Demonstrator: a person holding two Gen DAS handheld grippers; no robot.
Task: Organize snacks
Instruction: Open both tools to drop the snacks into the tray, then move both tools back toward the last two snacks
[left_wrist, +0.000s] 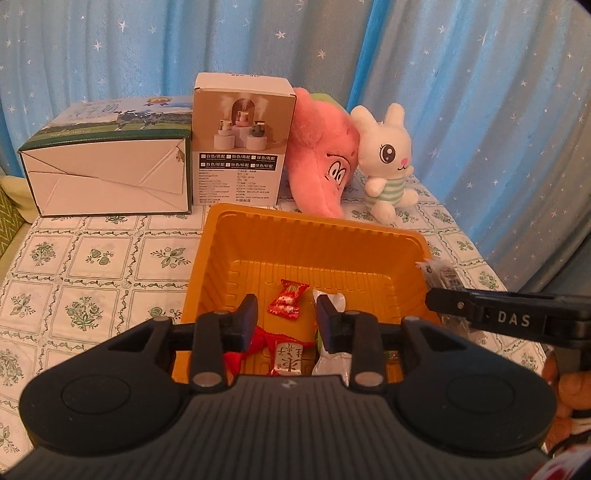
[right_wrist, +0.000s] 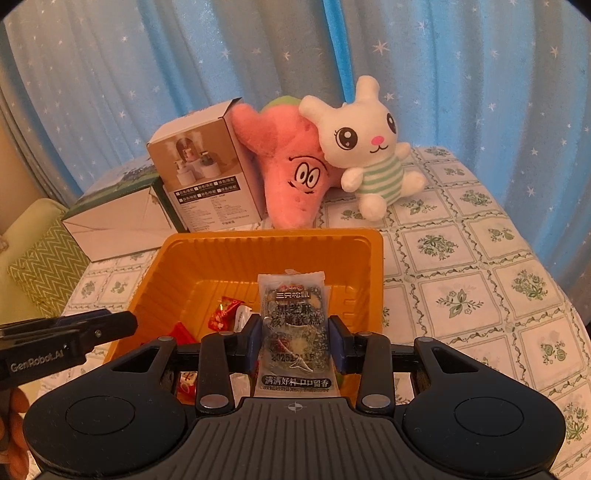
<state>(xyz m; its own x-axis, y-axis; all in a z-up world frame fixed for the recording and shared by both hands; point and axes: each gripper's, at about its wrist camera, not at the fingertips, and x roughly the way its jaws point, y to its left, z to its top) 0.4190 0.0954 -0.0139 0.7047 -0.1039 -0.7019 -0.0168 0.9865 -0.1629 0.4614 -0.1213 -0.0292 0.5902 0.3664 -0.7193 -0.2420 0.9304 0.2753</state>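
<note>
An orange plastic tray stands on the table and also shows in the right wrist view. It holds several wrapped snacks, among them a red candy and a silver packet. My left gripper is open and empty above the tray's near side. My right gripper is shut on a clear sesame-walnut cake packet and holds it over the tray's right part. In the left wrist view the right gripper comes in from the right with that packet at the tray's right rim.
A pink star plush, a white rabbit plush, a humidifier box and a flat green-white carton stand behind the tray. The floral tablecloth spreads to the right. Blue curtains hang behind.
</note>
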